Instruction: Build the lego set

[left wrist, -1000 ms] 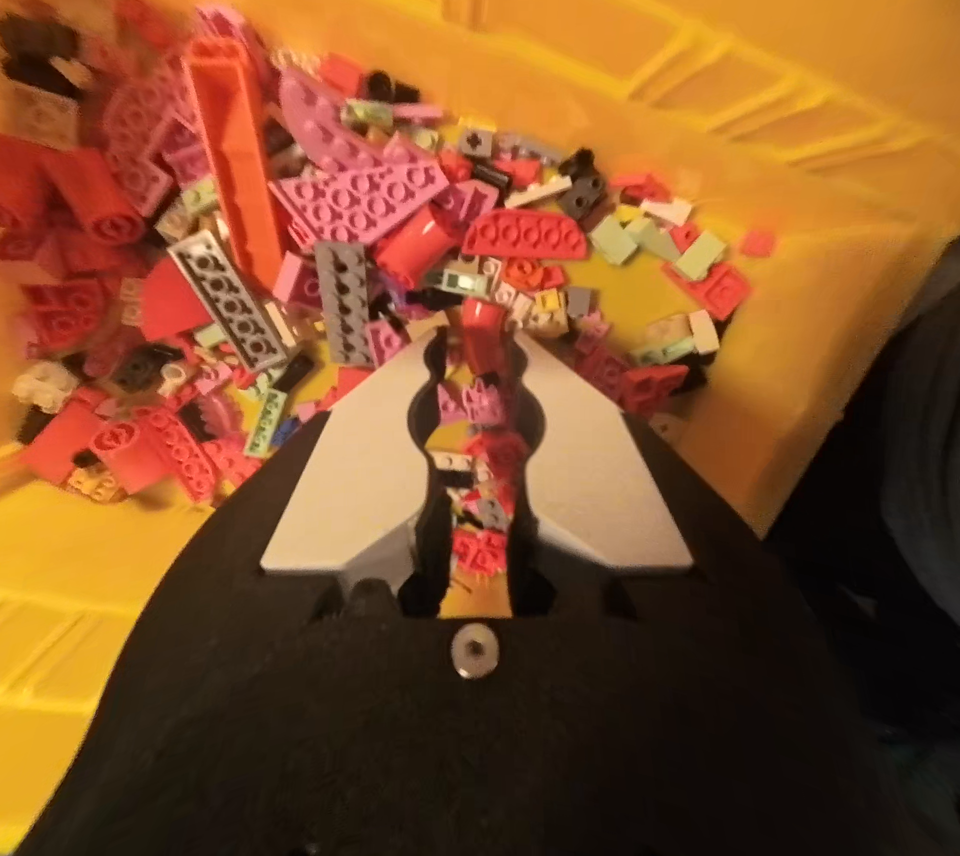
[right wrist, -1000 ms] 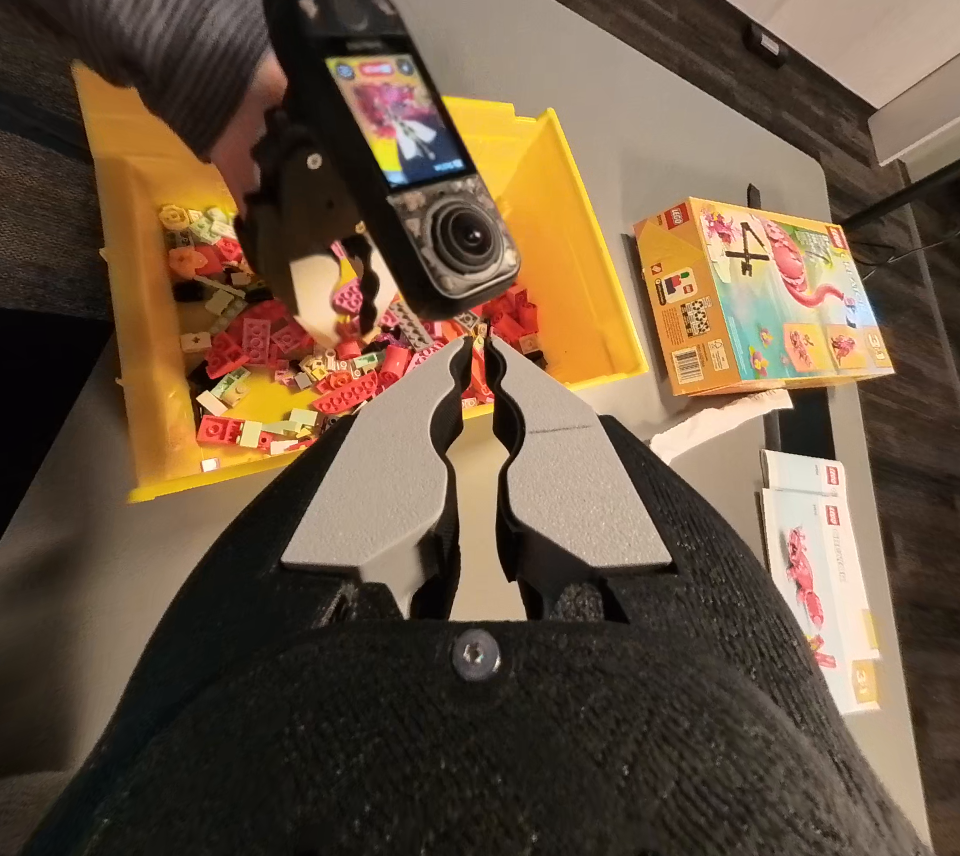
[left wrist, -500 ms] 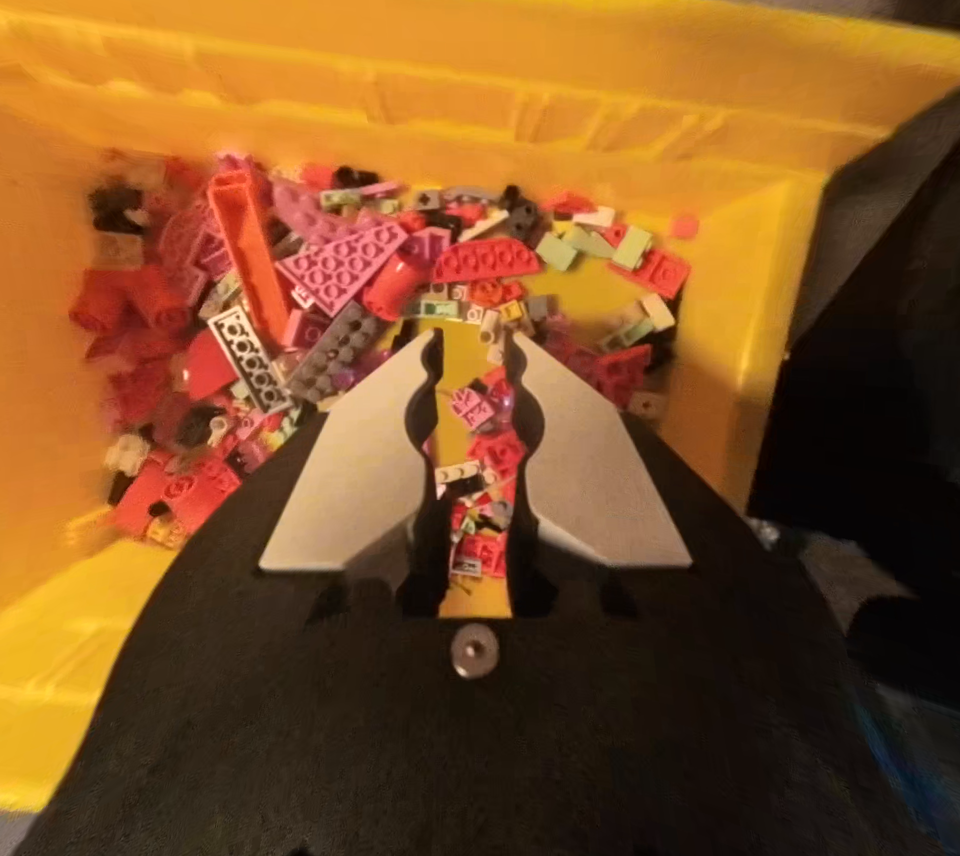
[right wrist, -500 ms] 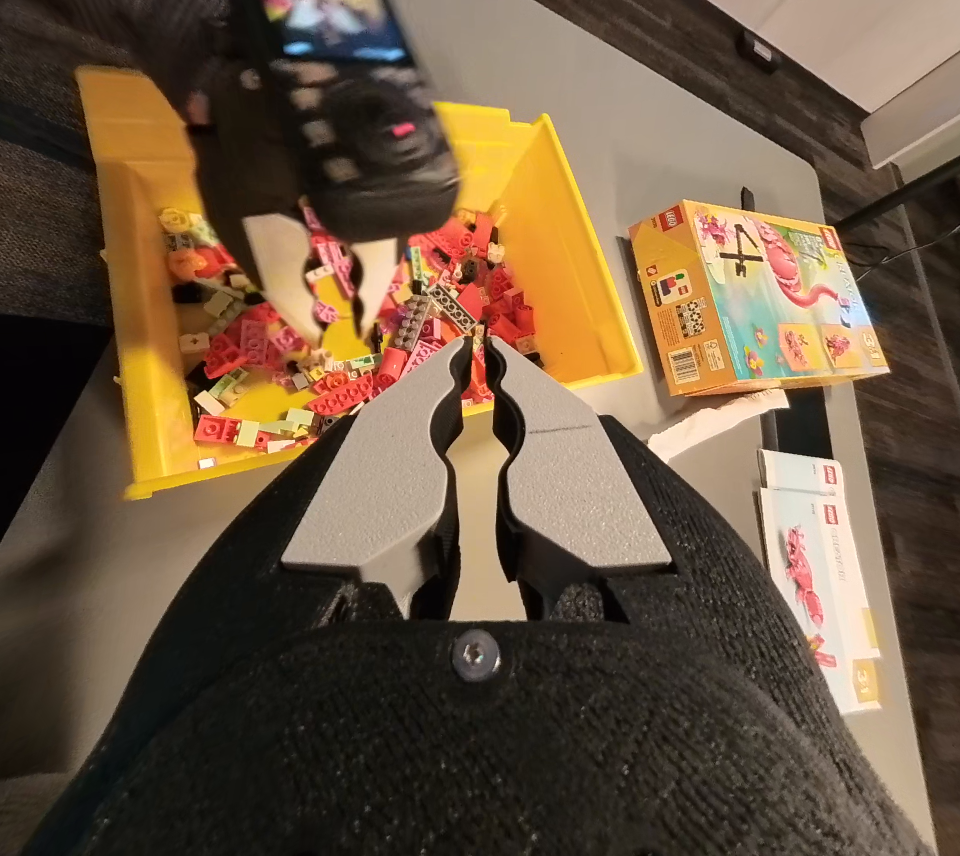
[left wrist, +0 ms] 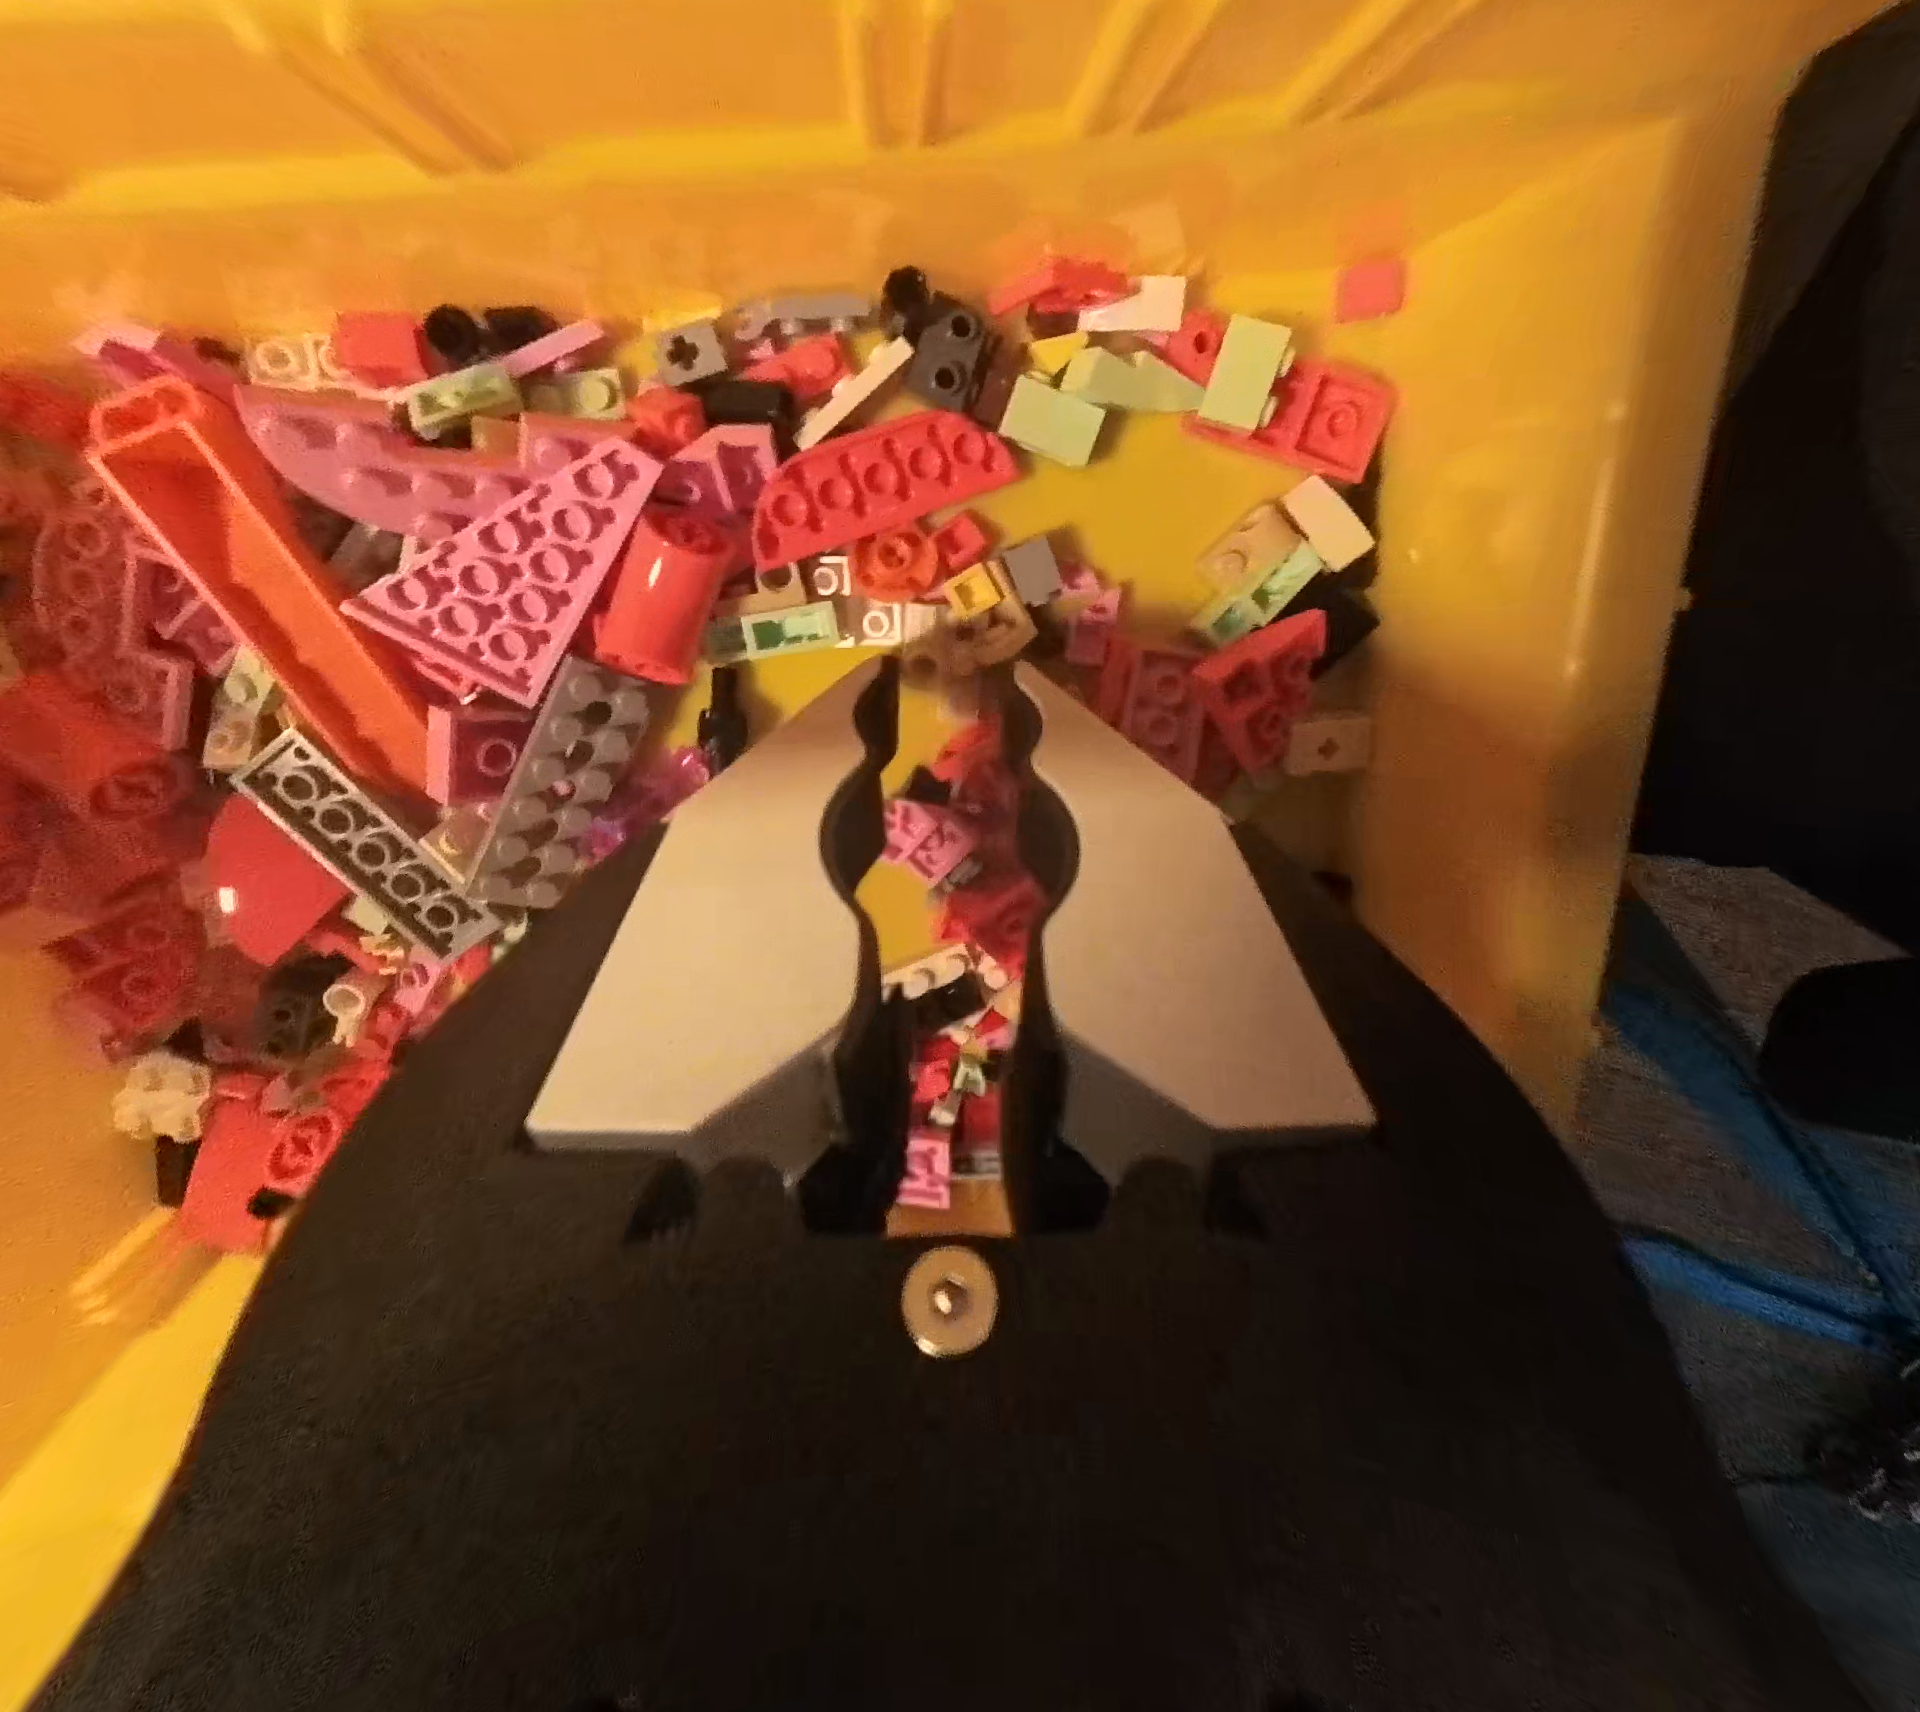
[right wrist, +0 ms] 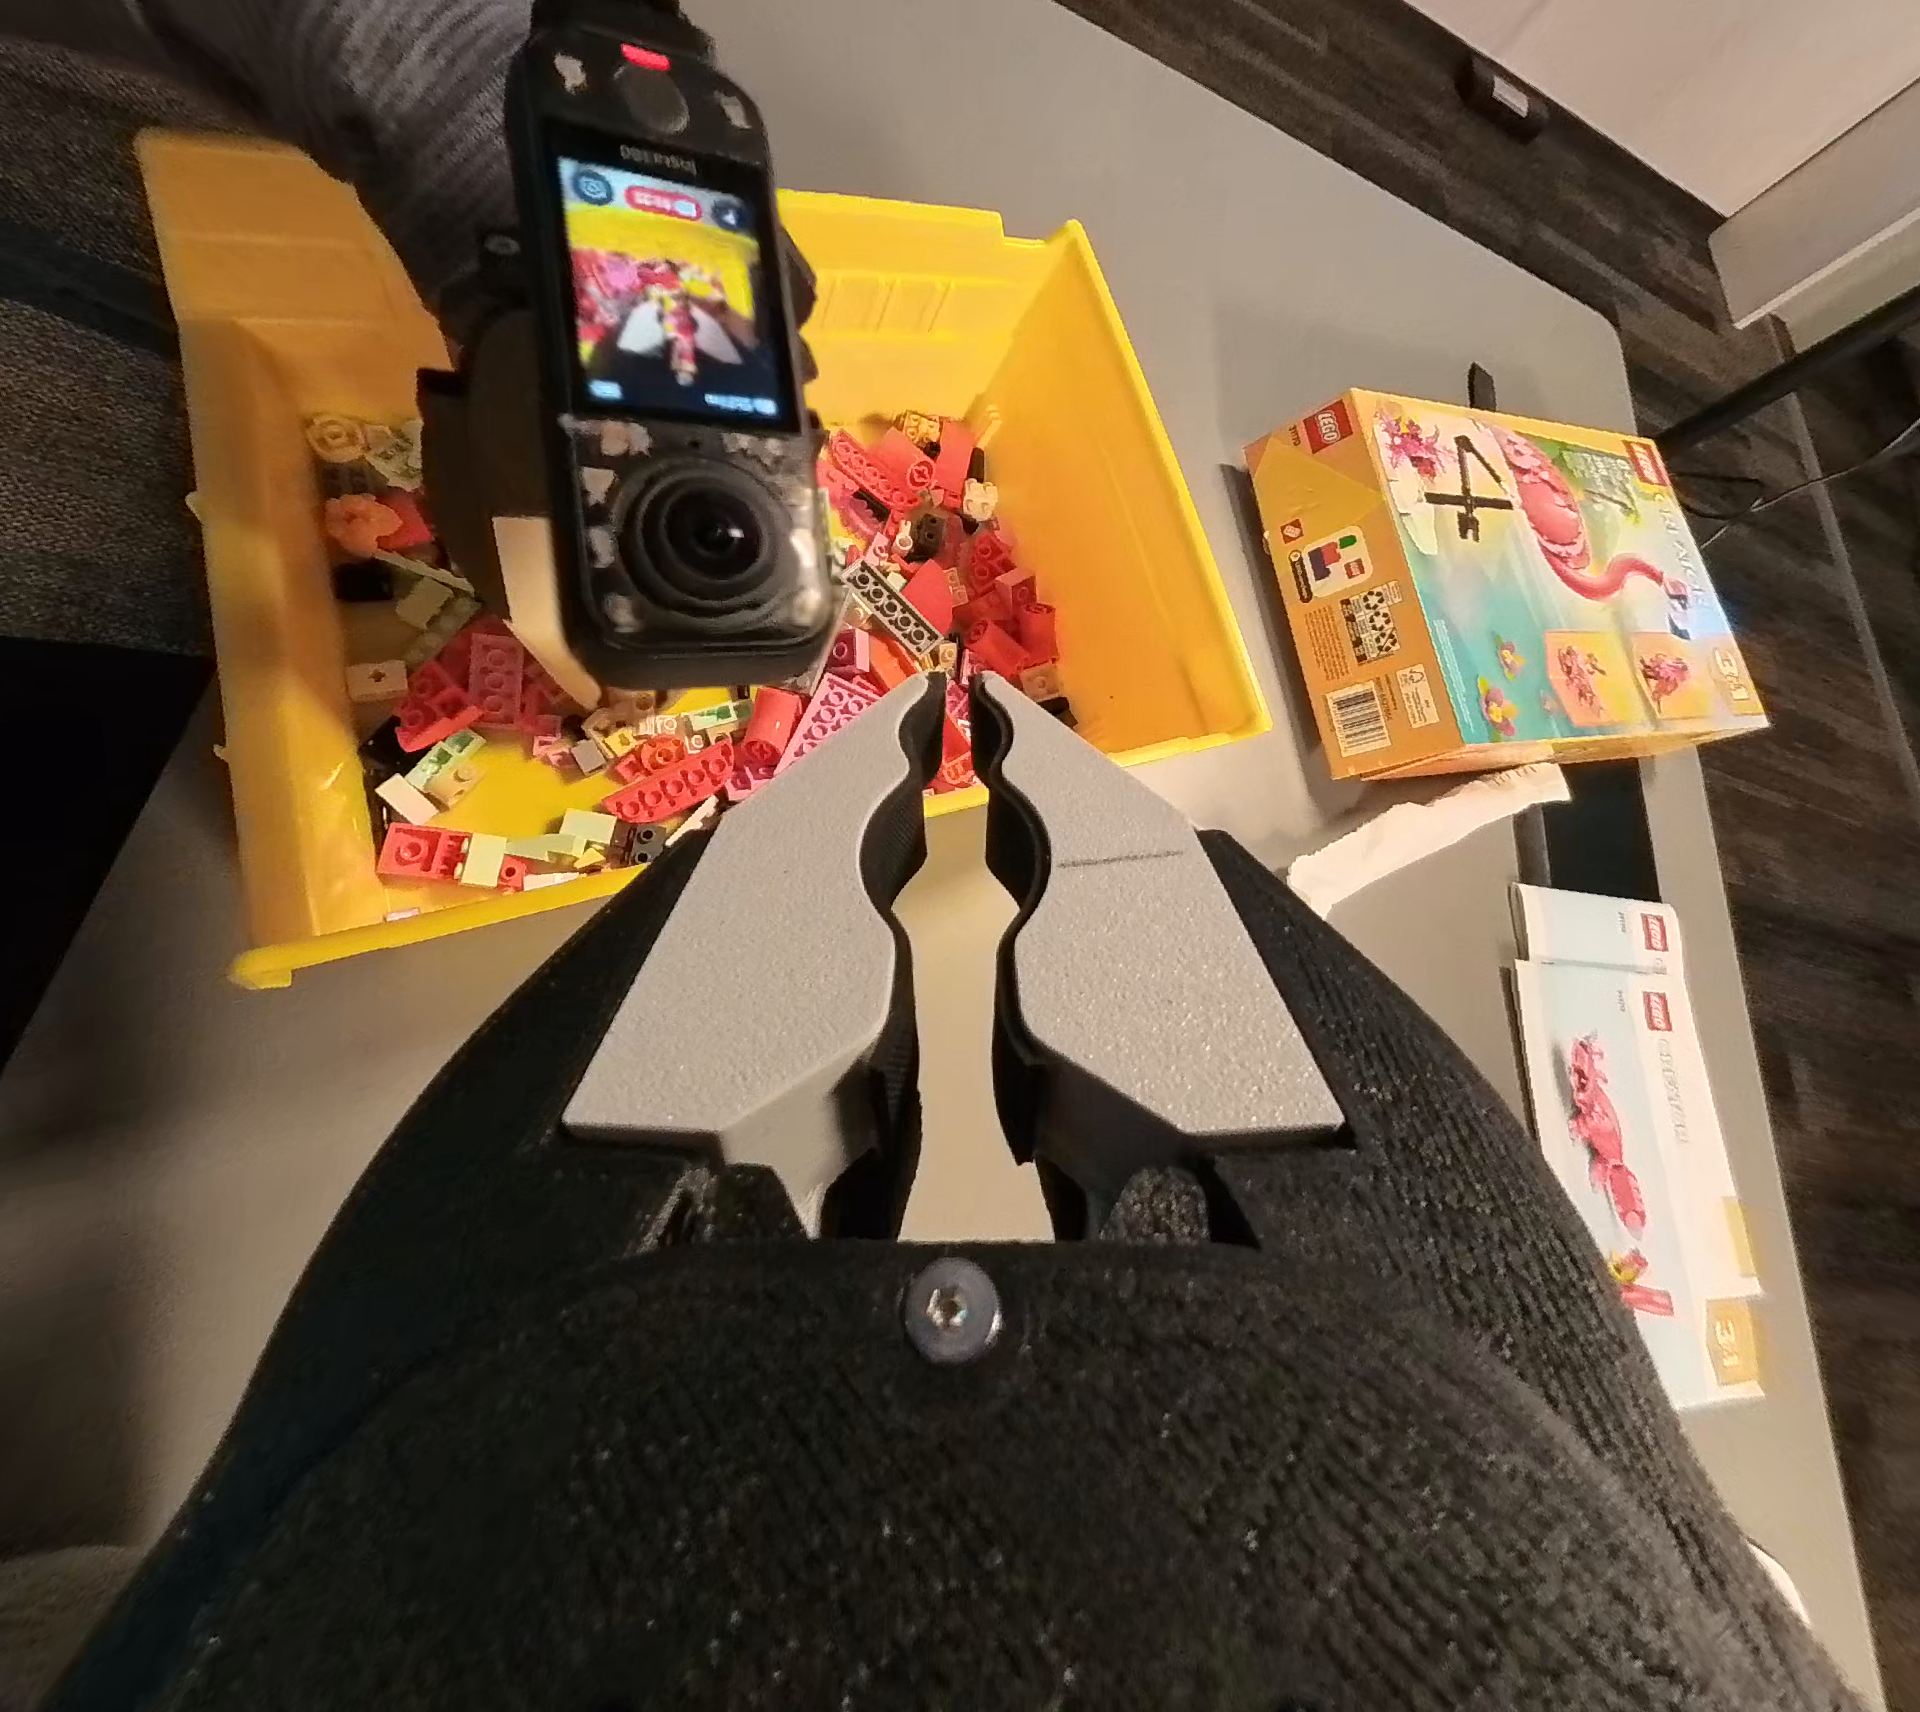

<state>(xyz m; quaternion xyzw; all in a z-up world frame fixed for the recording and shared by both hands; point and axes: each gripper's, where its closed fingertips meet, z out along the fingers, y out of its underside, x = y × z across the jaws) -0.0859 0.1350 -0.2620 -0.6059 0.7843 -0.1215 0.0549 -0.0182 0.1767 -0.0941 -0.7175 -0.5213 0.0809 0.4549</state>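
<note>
Reaching steeply down into the yellow bin (left wrist: 727,52), whose walls likely served to corral the loose bricks (left wrist: 499,571), the left gripper (left wrist: 954,675) stood at mid-frame with jaws partly open astride a small tan piece (left wrist: 971,639); no firm pinch was evident. The right gripper (right wrist: 958,696) hung clear above the table (right wrist: 1247,208), jaws closed on nothing.

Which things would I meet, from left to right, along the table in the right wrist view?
Yellow bin of mixed toy bricks, with the left claw dipped into it → orange boxed building set → white instruction booklets near the right edge.
</note>
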